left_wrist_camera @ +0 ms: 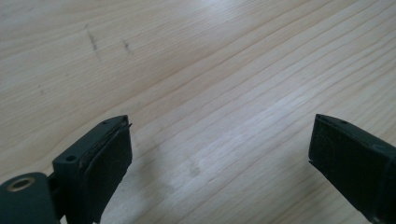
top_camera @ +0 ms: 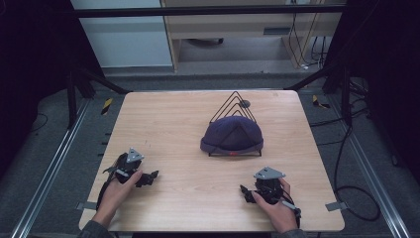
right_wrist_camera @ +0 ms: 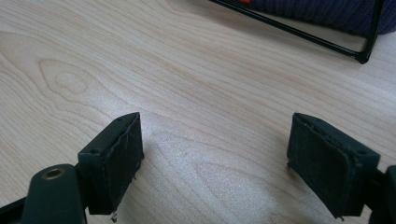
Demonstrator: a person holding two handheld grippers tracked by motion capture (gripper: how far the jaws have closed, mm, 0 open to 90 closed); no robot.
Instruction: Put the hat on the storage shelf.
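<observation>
The left tongs (top_camera: 148, 177) lie low on the wooden tabletop (top_camera: 168, 129), held in a hand, jaws spread wide with nothing between them. A dark blue hat (top_camera: 232, 134) sits on a black wire stand (top_camera: 235, 102) near the middle. The right tongs (top_camera: 244, 192) rest low too, jaws spread and empty. The hat hides most of the stand.

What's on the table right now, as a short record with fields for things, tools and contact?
table: wooden top
hat: dark blue knit, draped on a black wire rack, far centre
left tool: jaws open, low over bare wood, near left
right tool: jaws open, near right, aimed toward the rack's base
contact: neither tool touches the hat or rack
</observation>
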